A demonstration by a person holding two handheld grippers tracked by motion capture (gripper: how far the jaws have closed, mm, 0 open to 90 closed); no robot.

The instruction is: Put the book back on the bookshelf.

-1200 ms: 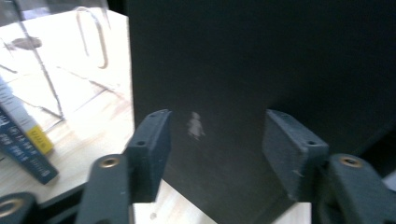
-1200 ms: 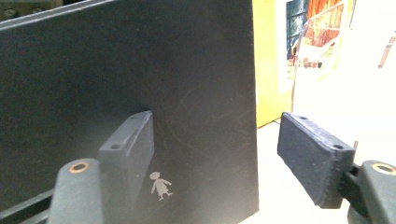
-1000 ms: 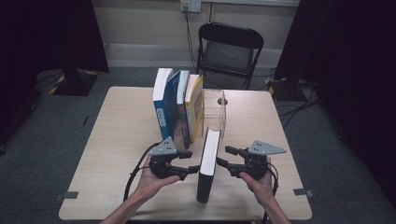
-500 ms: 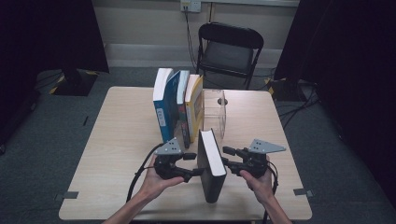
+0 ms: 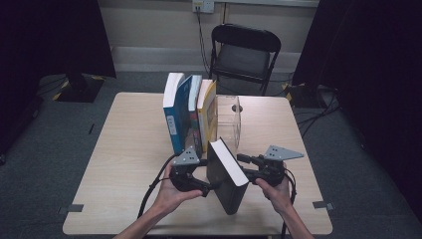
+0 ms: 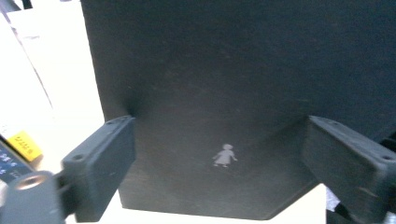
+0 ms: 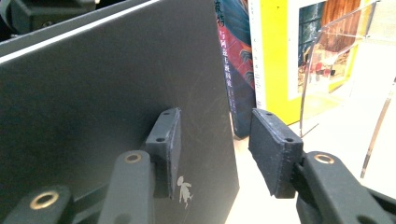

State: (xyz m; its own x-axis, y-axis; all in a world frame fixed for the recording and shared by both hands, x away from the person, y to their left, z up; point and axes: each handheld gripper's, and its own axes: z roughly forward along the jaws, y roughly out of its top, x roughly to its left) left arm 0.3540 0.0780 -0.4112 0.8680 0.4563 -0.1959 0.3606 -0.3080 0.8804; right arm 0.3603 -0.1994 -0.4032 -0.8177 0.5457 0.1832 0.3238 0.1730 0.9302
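Observation:
A black hardcover book [image 5: 226,177] stands tilted at the table's front, white page edge up, pinched between both grippers. My left gripper [image 5: 206,185] presses against its left cover. In the left gripper view the jaws stand wide apart, open, against the black cover [image 6: 233,70] with its small white figure. My right gripper [image 5: 247,169] meets the book's right side. In the right gripper view that gripper [image 7: 217,140] is open, with one pad [image 7: 166,140] lying on the cover [image 7: 93,102] and the other pad beyond the cover's edge.
A row of upright books [image 5: 189,114] stands mid-table: blue-white, dark, then yellow [image 7: 275,51]. To the right of the row is a clear bookend [image 5: 229,119]. A black folding chair [image 5: 244,50] sits behind the wooden table [image 5: 124,149]. Cables trail from both grippers.
The black book has been turned from lengthwise toward me to a tilted, more crosswise pose. Both grippers stayed against its sides and shifted slightly with it.

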